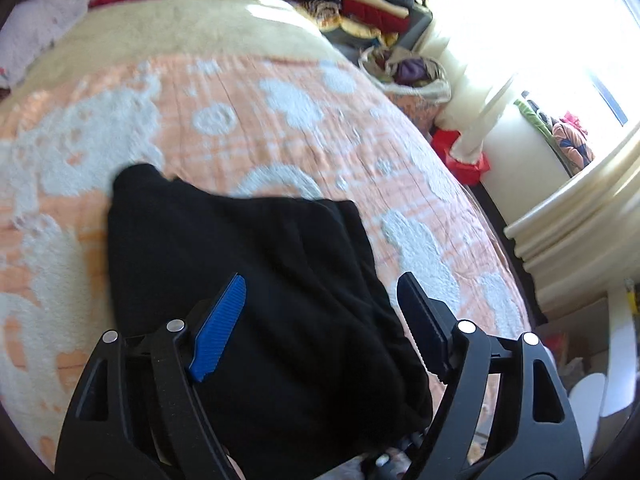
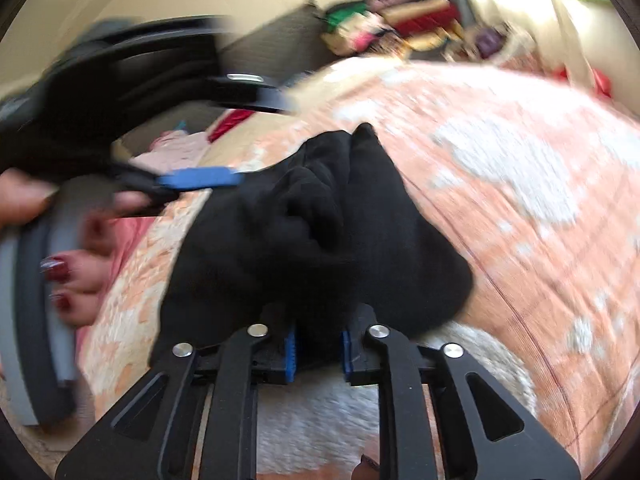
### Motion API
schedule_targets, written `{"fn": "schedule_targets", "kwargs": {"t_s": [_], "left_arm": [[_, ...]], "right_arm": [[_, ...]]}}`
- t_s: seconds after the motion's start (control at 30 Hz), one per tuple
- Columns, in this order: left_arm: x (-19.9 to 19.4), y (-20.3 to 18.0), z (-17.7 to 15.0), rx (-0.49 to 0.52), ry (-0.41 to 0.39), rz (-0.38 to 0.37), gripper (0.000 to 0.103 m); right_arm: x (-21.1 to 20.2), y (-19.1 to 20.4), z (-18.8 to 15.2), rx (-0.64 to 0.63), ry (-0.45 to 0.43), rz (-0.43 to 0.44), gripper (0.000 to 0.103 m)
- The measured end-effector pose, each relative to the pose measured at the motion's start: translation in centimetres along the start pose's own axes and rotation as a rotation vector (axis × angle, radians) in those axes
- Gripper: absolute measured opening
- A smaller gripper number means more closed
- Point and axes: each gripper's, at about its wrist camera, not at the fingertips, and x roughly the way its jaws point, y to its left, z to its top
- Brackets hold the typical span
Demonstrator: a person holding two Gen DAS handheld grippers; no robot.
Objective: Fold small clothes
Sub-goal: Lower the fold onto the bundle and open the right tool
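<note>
I have the black garment (image 1: 248, 280) lying on the bed (image 1: 280, 100), near its right edge and toward the foot, partly folded into a thick bundle. My left gripper (image 1: 320, 300) hangs over it with the jaws spread wide; cloth lies below the gap but neither pad presses on it. My right gripper (image 2: 318, 350) has its jaws close together with a bunched edge of the garment between them. The blue pads sit at either side of the fold, though the blur keeps me from saying the pinch is firm. I judge it is loosening rather than clamping hard.

This looks to me like the end of a fold: laying the doubled edge down and letting go. To do it well I would lower the right side until the cloth rests flat on the bed, then spread the jaws fully and draw straight back, so the pads do not drag the top layer. The lumps in the middle, plain in the right wrist view, want smoothing toward the bed's right edge before any further fold. I would keep the left gripper clear and high meanwhile. The person's hand (image 2: 76, 276) on the left handle sits close beside the garment, so I would mind not to brush it.
</note>
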Motion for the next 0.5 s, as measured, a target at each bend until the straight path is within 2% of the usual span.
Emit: {"fn": "schedule_targets", "kwargs": {"t_s": [0.13,0.23,0.27,0.3,0.4,0.5], "left_arm": [[-1.4,2.4,-0.8,-0.020,-0.038,0.068,0.071],[-1.7,4.3,-1.8,-0.027,-0.041,0.127,0.071],[-1.8,4.9,-2.3,-0.028,-0.044,0.143,0.071],[-2.0,5.3,-2.6,-0.030,-0.045,0.156,0.071],[-2.4,6.4,-4.0,-0.027,-0.047,0.173,0.071],[-2.5,6.6,-5.4,-0.012,-0.037,0.178,0.071]], "right_arm": [[-0.5,-0.9,0.5,0.046,0.021,0.053,0.026],[-1.3,-1.0,1.4,0.046,0.027,0.079,0.038],[-1.5,-1.0,1.8,0.042,0.028,0.088,0.048],[-1.7,-1.1,2.2,0.036,0.029,0.100,0.054],[-1.9,-1.3,3.9,0.033,0.040,0.126,0.063],[-0.4,-1.3,6.0,0.044,0.115,0.176,0.066]]}}
